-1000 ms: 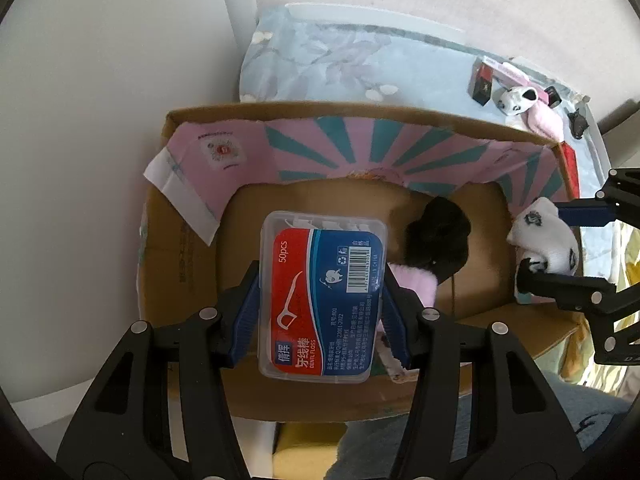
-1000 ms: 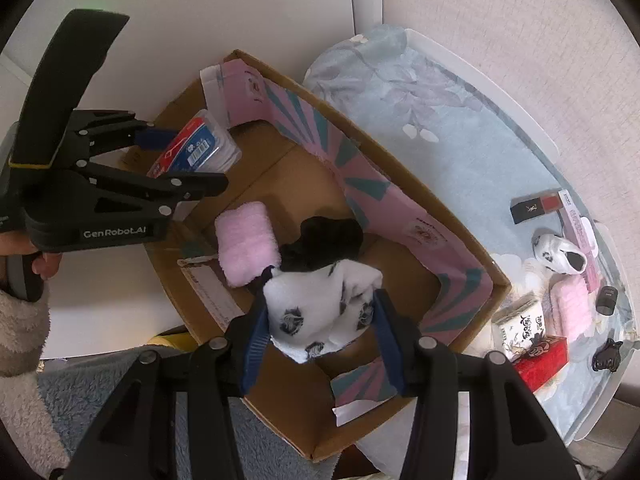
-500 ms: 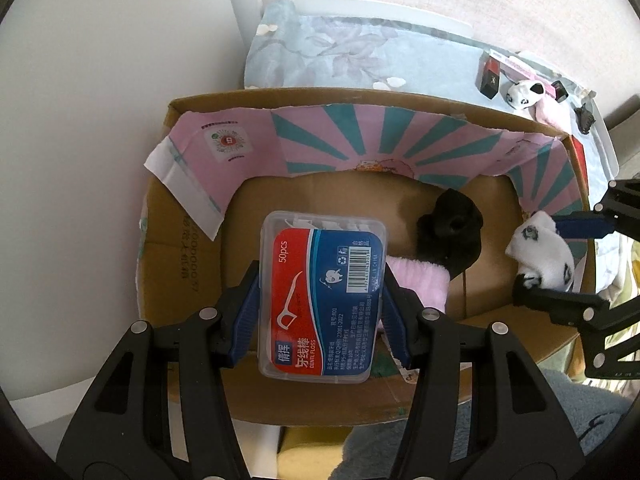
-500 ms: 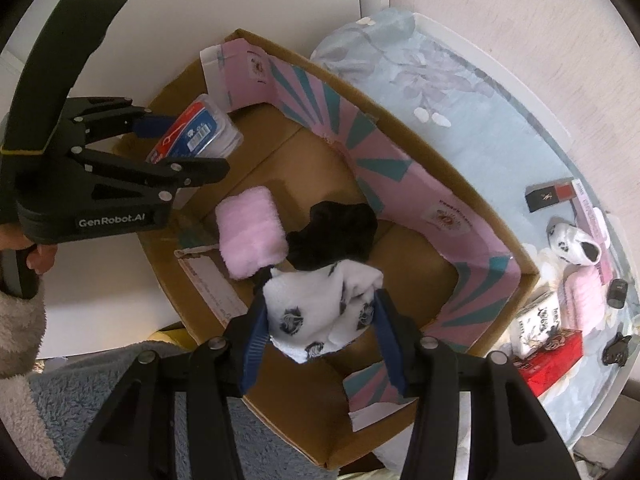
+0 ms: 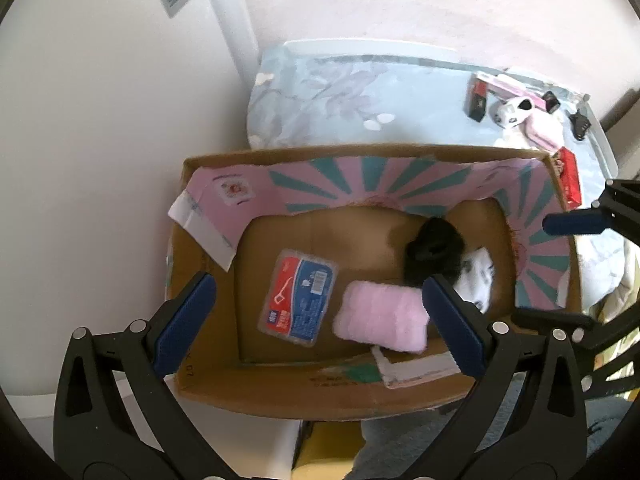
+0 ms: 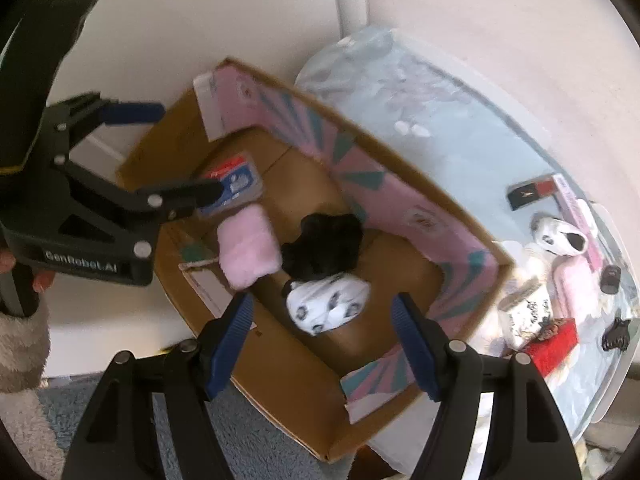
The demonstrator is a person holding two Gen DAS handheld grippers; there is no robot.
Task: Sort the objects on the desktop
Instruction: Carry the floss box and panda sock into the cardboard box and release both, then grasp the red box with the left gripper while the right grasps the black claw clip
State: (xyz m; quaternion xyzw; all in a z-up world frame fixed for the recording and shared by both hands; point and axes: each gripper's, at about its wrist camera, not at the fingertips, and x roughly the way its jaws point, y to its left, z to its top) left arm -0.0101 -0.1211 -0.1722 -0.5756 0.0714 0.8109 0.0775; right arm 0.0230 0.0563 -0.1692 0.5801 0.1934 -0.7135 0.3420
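Cardboard box (image 5: 208, 384), open-topped, pink-and-teal paper lining (image 5: 360, 178) along its far and right walls. Contents:

- Floss-pick case (image 5: 298, 299), red and blue label, flat on the box floor, left of centre.
- Pink fluffy bundle (image 5: 380, 322), just beside the case, on its right.
- Black fabric item (image 5: 434, 250), behind the pink bundle, touching it.
- White sock with dark print (image 6: 328, 306), on the floor against the black item.

Left gripper (image 5: 316, 326): fingers spread wide above the box, holding nothing, the case and pink bundle below between them. Right gripper (image 6: 322, 338): likewise spread apart and empty, the sock lying below its gap.

On the floral blue tablecloth (image 5: 340, 96) beyond the box: black-and-red small box (image 6: 530, 192), white patterned sock (image 6: 558, 236), pink soft item (image 6: 570, 288), red packet (image 6: 554, 346), black hair claw (image 6: 616, 334), small dark object (image 6: 610, 278).
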